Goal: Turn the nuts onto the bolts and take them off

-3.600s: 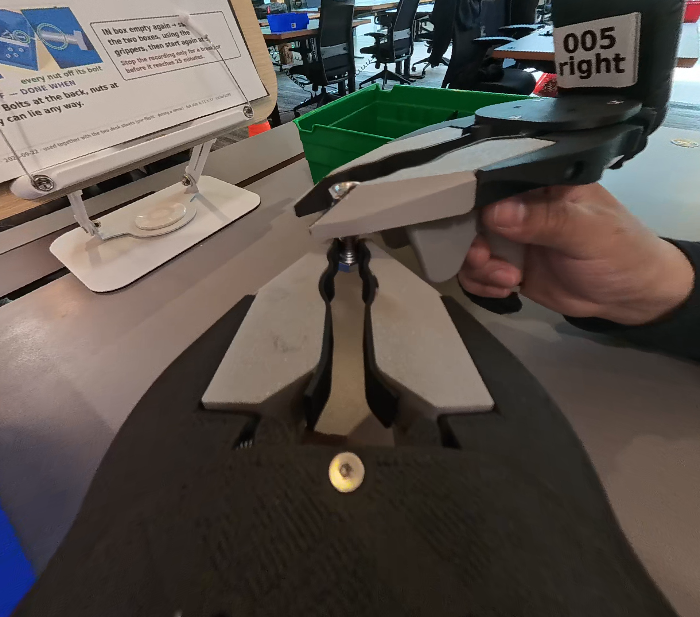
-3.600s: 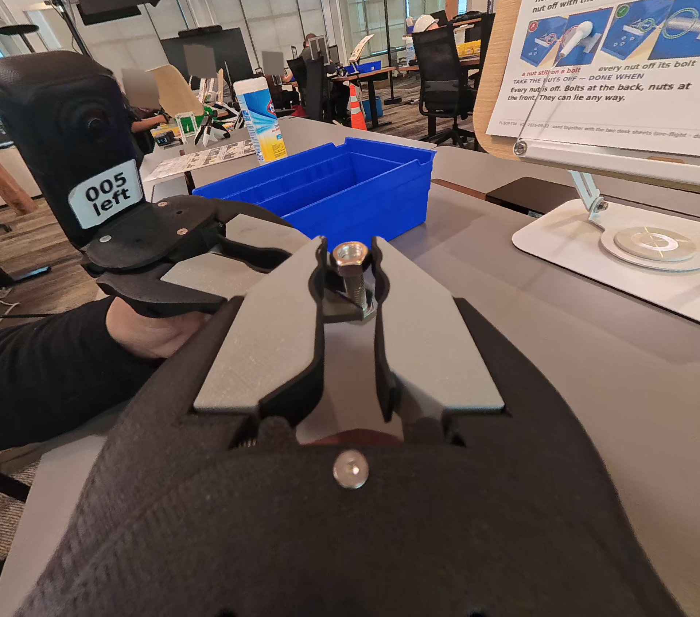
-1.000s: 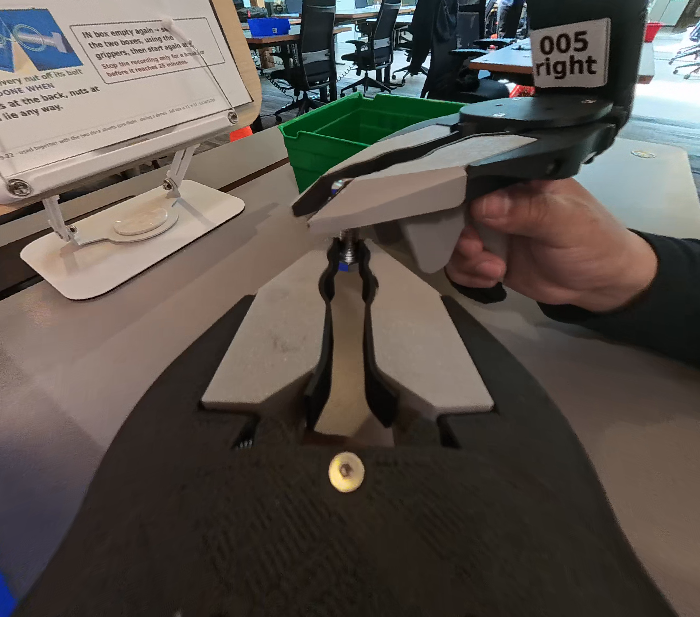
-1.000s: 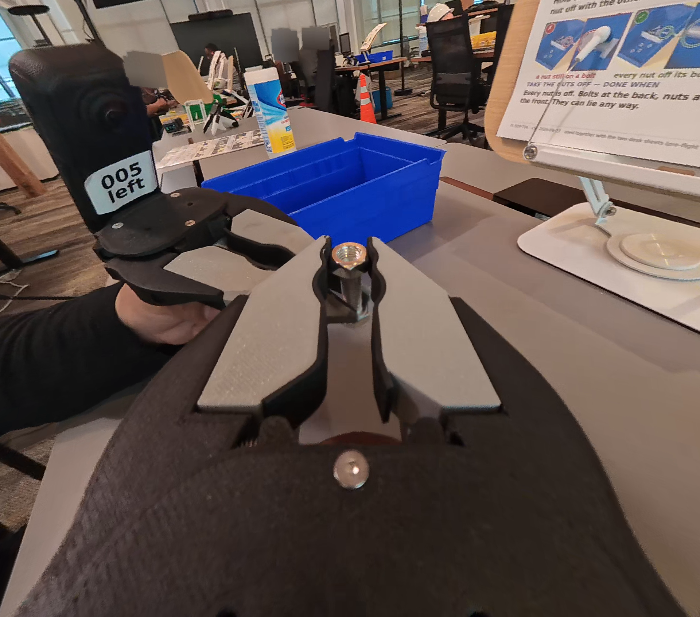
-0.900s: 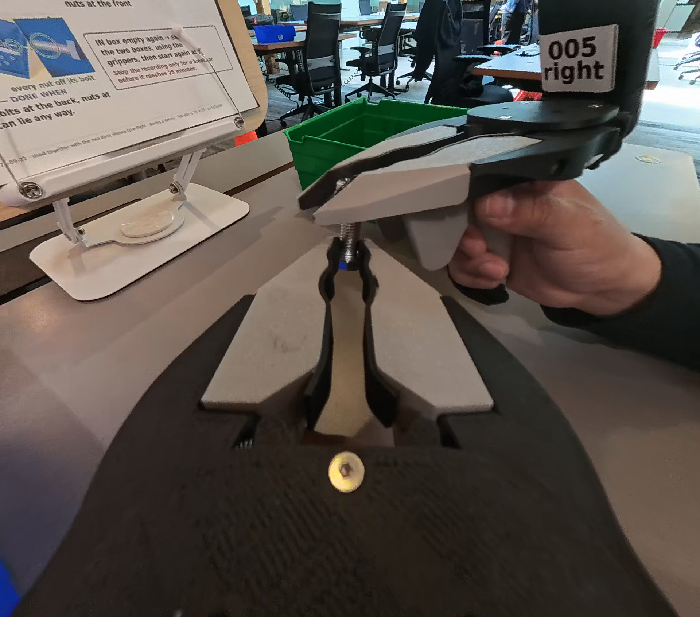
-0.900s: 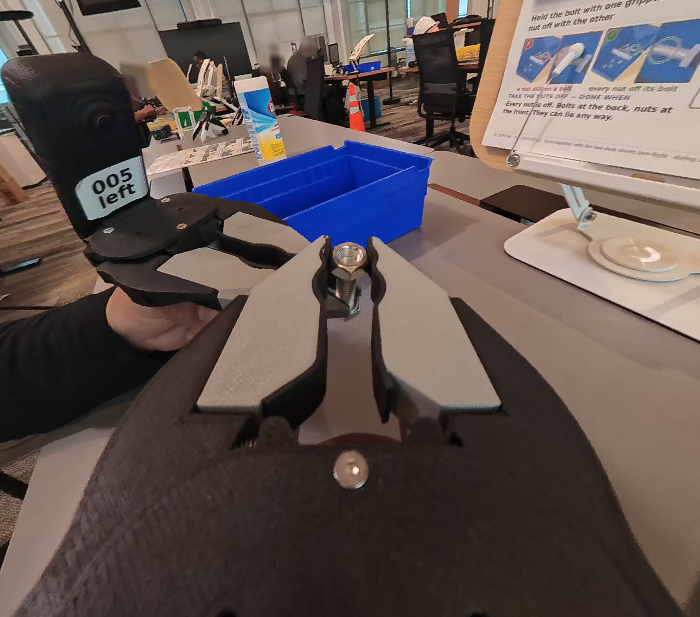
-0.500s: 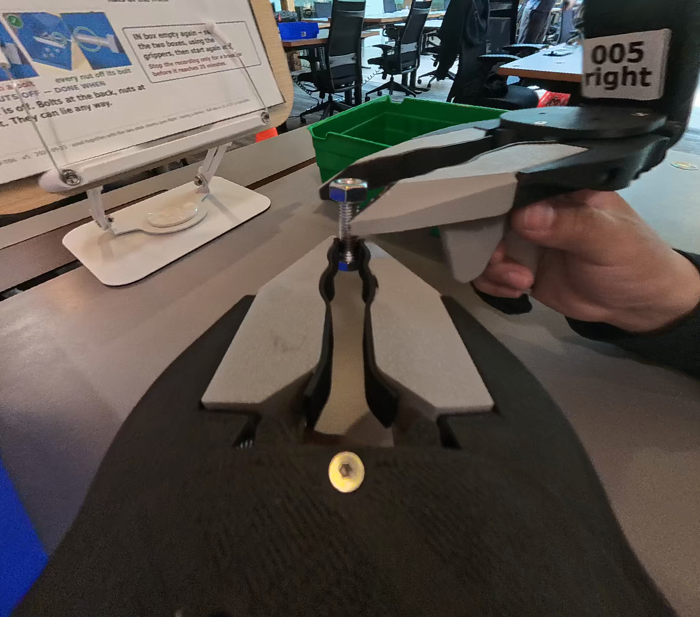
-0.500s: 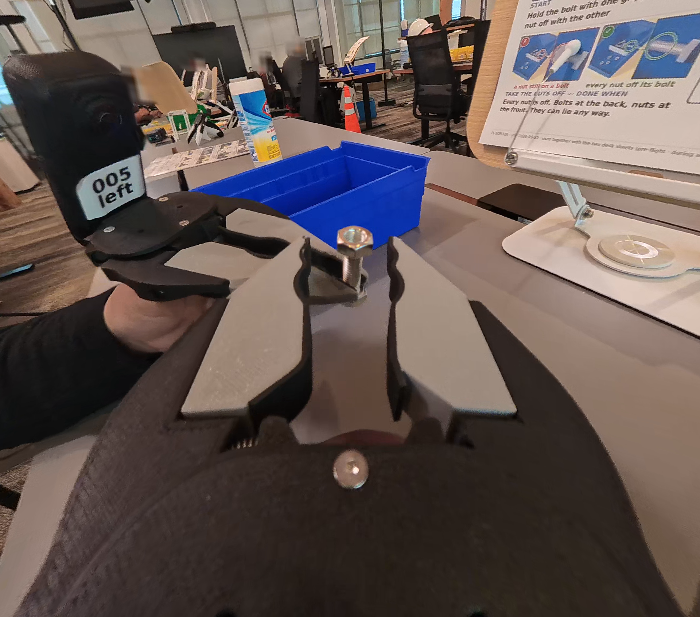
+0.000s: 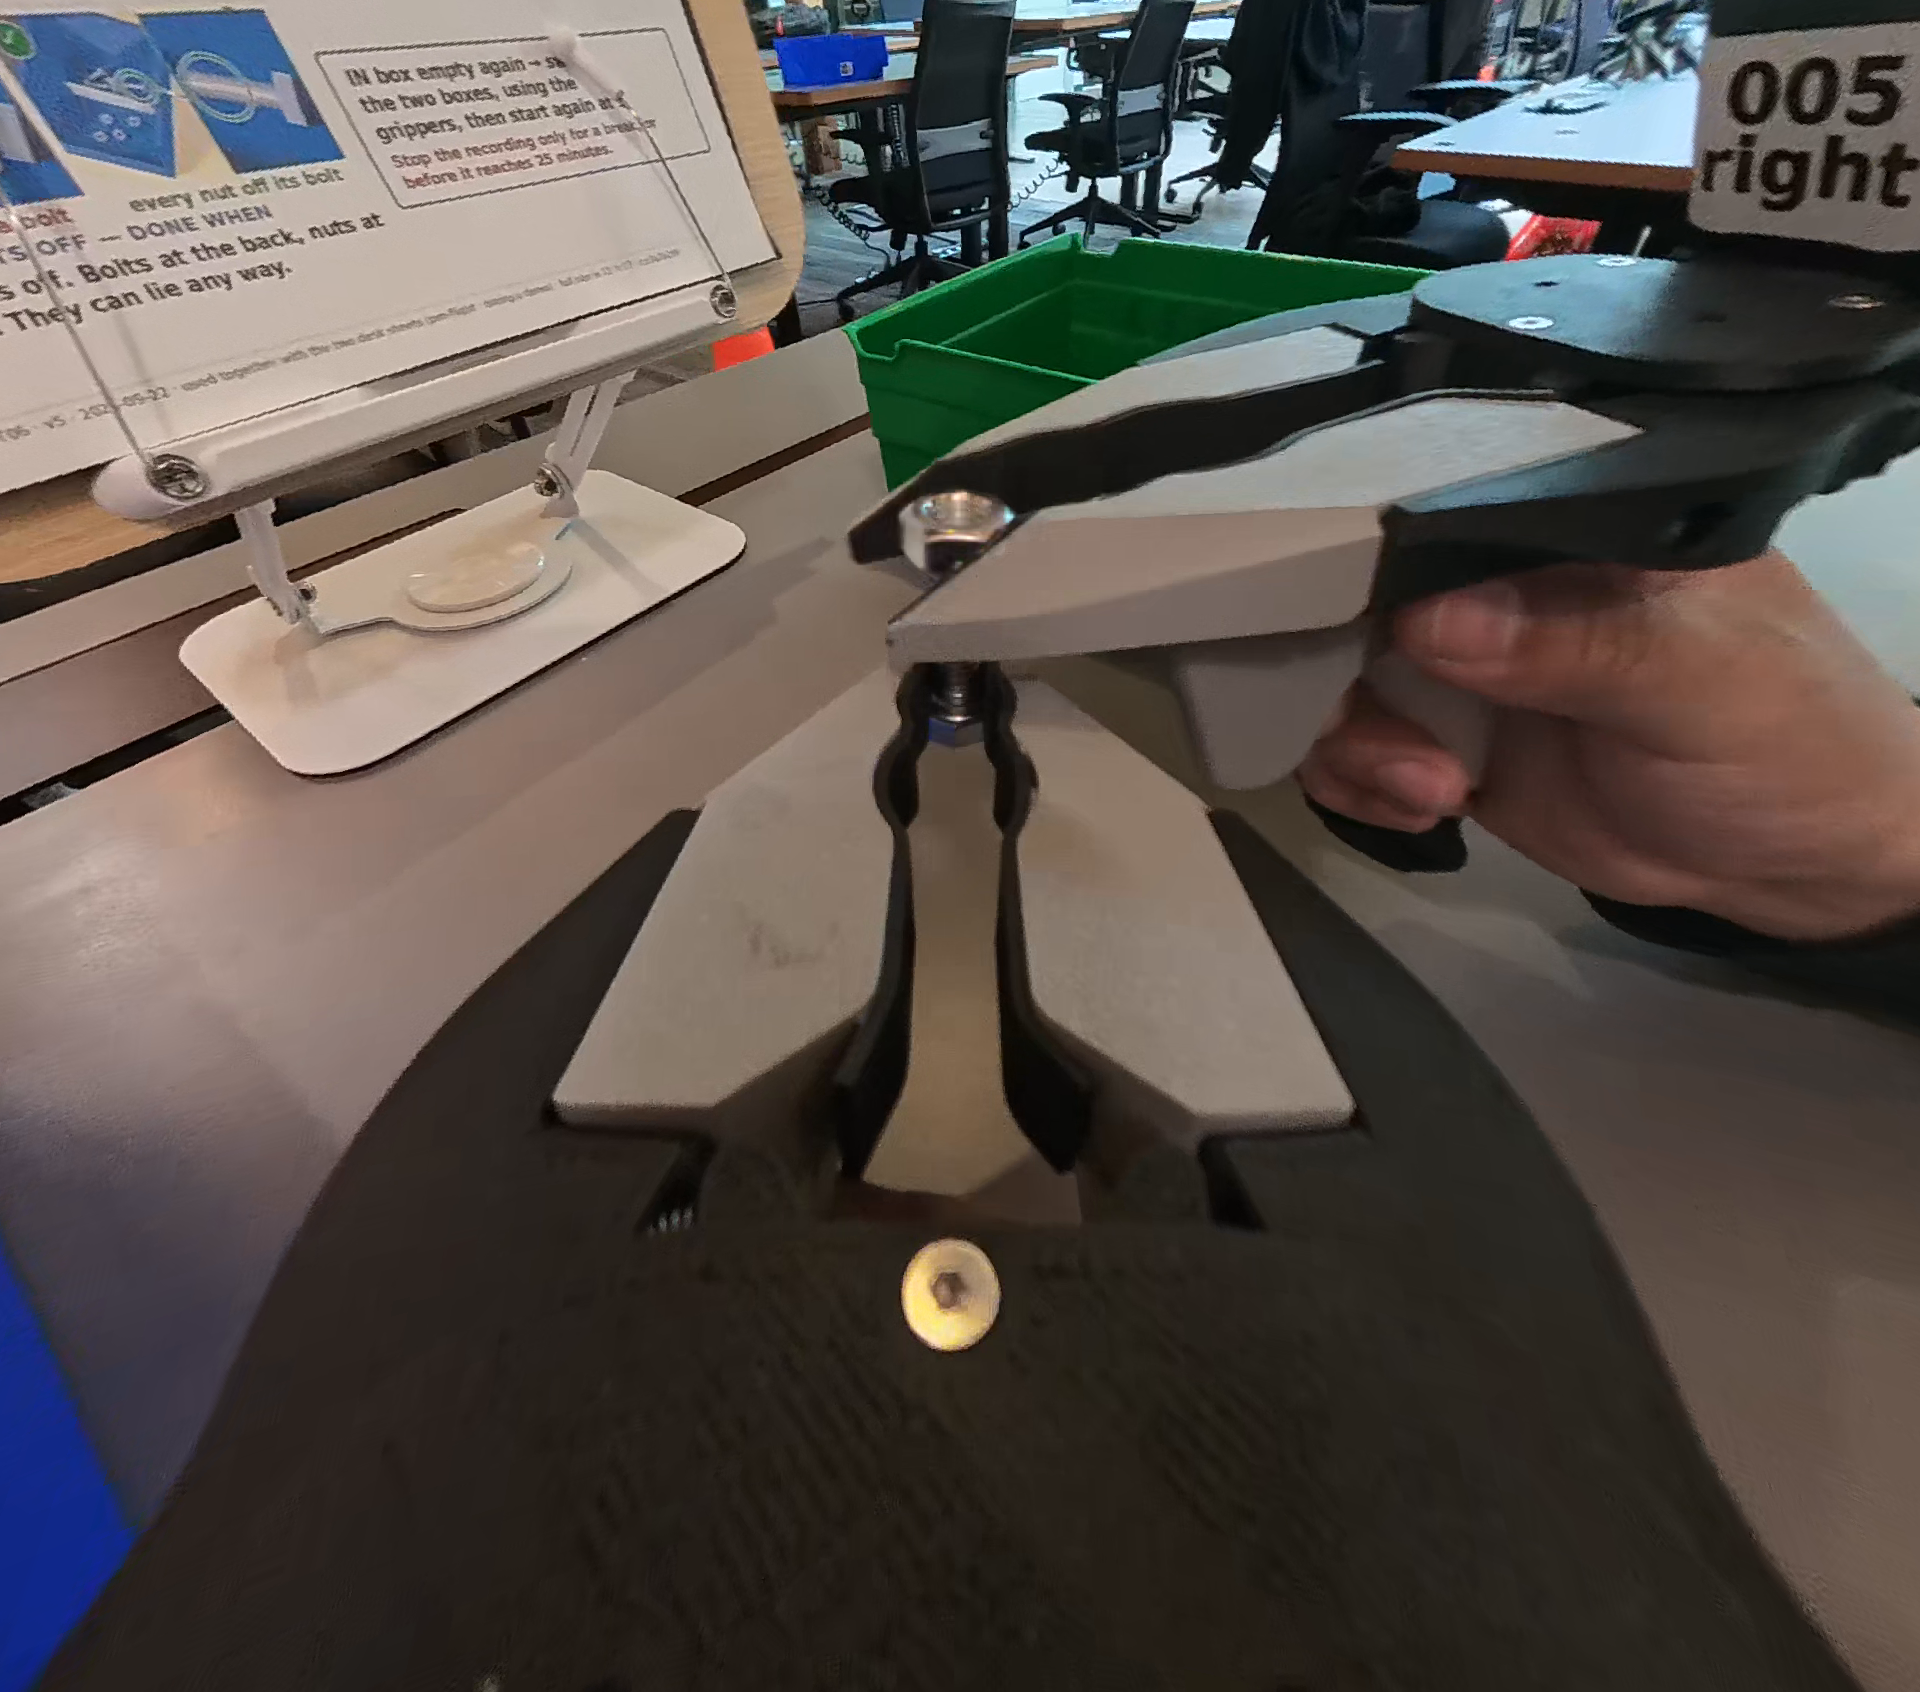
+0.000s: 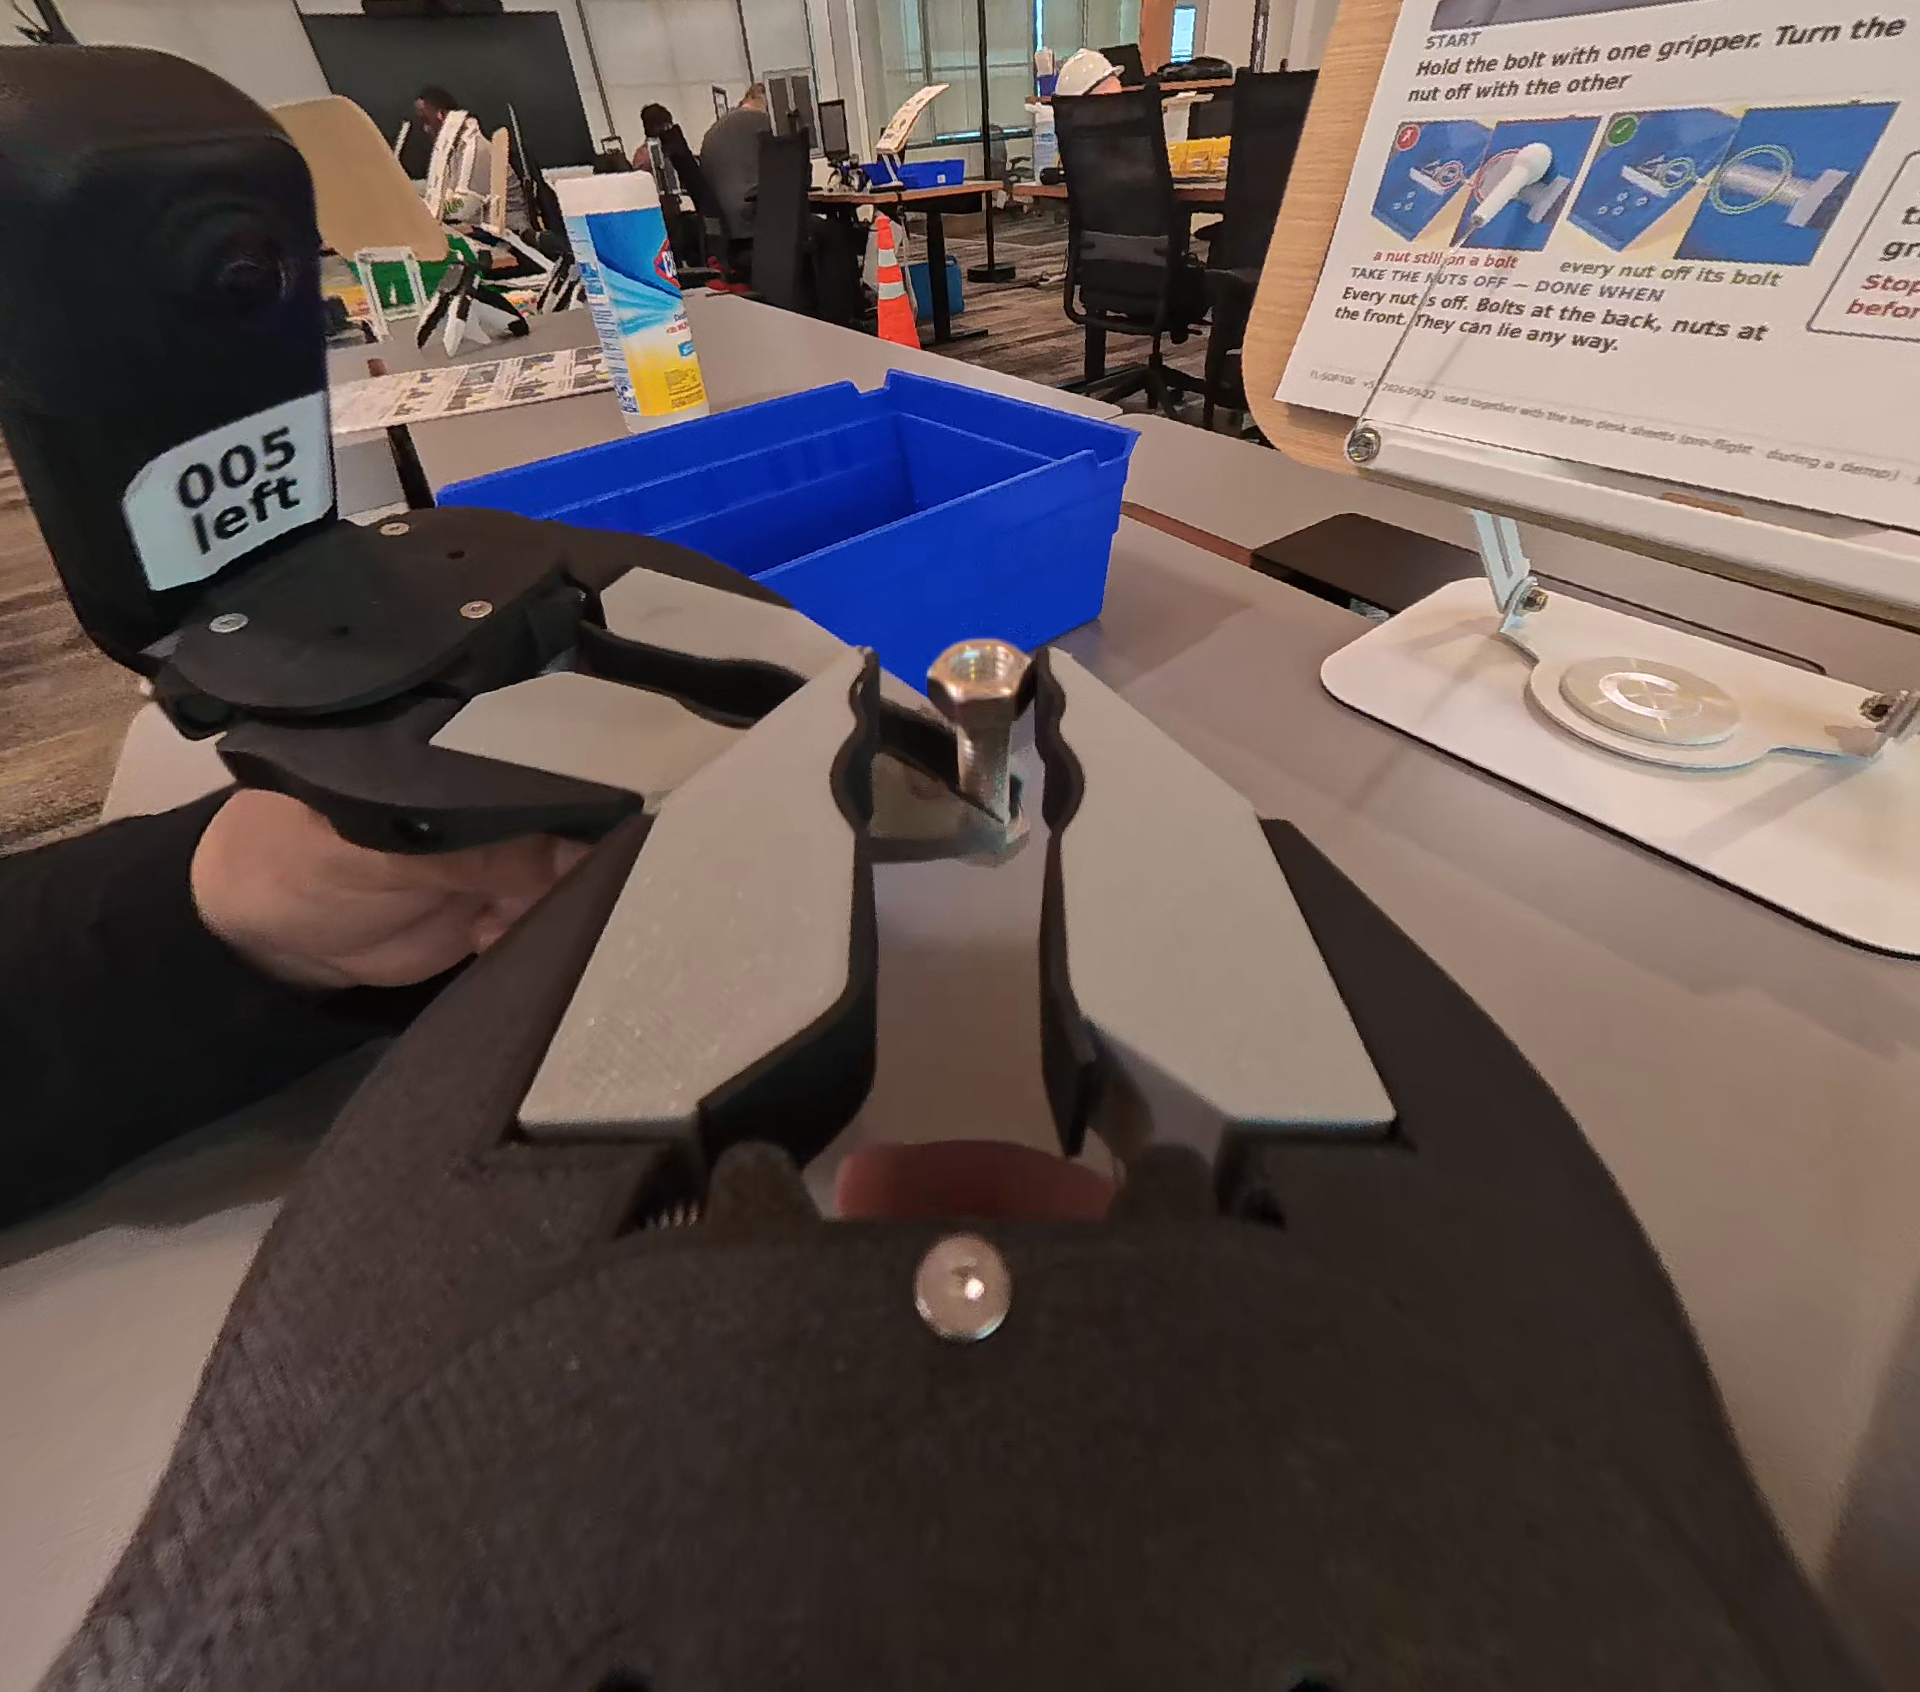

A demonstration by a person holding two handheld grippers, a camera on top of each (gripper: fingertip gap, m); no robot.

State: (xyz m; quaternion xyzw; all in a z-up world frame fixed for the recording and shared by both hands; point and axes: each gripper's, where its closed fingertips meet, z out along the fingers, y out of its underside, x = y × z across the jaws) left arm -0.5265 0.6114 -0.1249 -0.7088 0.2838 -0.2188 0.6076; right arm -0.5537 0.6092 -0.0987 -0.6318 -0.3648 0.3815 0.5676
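— Holding what, the left gripper (image 9: 954, 733)?
— The bolt (image 10: 982, 769), upright above the table (image 9: 312, 894), pinched low on its shank.
— And the right gripper (image 10: 954, 707)?
— It reaches in level from the right, hand (image 9: 1621, 749) on its grip. Fingers flank the nut (image 10: 980, 674) atop the bolt; whether they're touching, I can't tell.
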